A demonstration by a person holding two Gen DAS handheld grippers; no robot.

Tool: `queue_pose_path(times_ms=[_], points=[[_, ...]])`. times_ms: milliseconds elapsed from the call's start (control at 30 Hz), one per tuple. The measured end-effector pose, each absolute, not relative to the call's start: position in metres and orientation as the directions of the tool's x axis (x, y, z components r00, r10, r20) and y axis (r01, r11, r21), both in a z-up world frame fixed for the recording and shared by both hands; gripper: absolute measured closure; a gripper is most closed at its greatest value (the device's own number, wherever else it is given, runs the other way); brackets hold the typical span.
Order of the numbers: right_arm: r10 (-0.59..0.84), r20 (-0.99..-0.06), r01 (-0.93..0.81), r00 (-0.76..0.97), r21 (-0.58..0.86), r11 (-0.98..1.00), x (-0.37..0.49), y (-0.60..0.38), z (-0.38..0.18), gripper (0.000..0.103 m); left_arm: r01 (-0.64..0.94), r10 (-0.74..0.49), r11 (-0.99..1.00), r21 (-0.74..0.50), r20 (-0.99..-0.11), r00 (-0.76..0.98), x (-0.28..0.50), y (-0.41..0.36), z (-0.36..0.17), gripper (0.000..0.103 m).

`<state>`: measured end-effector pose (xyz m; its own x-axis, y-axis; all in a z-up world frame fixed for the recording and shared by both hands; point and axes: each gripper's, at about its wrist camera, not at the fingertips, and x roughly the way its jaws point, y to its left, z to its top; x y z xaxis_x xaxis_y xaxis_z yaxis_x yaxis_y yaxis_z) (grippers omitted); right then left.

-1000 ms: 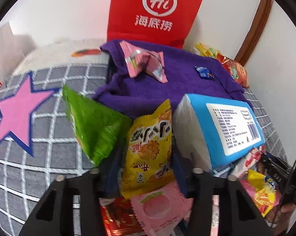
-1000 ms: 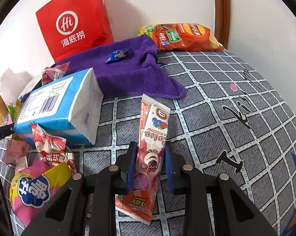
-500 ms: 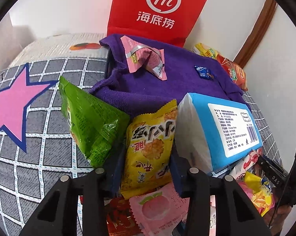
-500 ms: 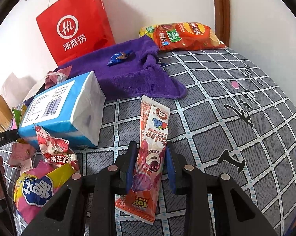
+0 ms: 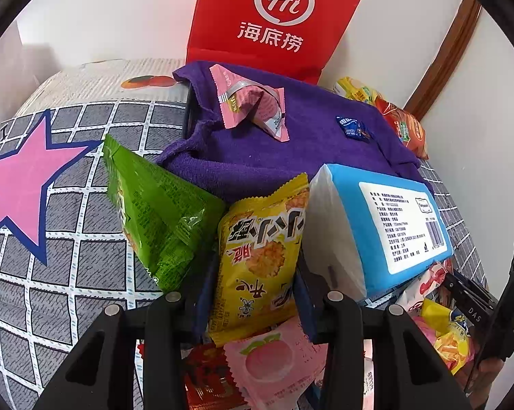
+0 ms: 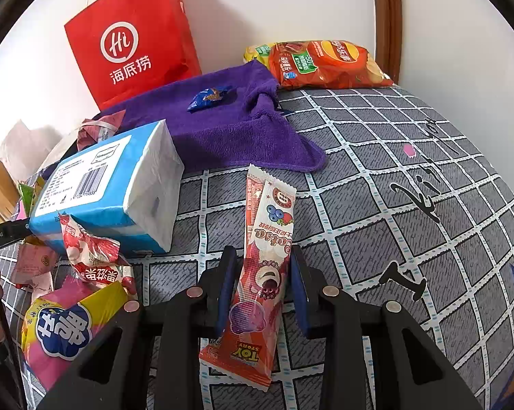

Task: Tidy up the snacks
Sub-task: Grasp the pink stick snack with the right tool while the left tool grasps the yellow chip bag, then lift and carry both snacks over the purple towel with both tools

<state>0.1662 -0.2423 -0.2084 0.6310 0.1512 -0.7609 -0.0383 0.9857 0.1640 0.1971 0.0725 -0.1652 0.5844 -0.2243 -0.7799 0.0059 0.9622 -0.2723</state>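
Note:
In the left wrist view my left gripper (image 5: 253, 290) has its jaws around a yellow cracker packet (image 5: 260, 256), touching it on both sides. A green snack bag (image 5: 154, 212) leans at its left and a blue tissue pack (image 5: 386, 229) lies at its right. In the right wrist view my right gripper (image 6: 260, 283) straddles a long pink Toy Story snack stick (image 6: 260, 273) lying on the grid bedsheet (image 6: 410, 222); a small gap shows beside each finger. The purple towel (image 6: 229, 130) holds a small blue candy (image 6: 207, 97).
A red paper bag (image 6: 134, 41) stands against the wall behind the towel. An orange chip bag (image 6: 325, 65) lies at the back right. Pink and red snack packets (image 6: 89, 256) pile left of the right gripper. A pink packet (image 5: 253, 106) rests on the towel.
The left gripper has shifted slightly left and forward with the yellow packet between its jaws. The right gripper has barely moved over the pink stick.

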Motion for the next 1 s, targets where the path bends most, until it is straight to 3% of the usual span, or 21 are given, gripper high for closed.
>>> queue_pose_path(times_ms=[533, 1000], points=[[0.205, -0.742, -0.039, 0.638, 0.234, 0.971, 0.164, -0.25, -0.207, 0.083, 0.014, -0.234, 0.957, -0.289, -0.743, 0.627, 0.191, 0.075, -0.157, 0.065], [0.223, -0.735, -0.022, 0.641, 0.272, 0.962, 0.165, -0.256, -0.207, 0.085, 0.014, -0.234, 0.955, -0.296, -0.722, 0.651, 0.187, 0.081, -0.153, 0.065]])
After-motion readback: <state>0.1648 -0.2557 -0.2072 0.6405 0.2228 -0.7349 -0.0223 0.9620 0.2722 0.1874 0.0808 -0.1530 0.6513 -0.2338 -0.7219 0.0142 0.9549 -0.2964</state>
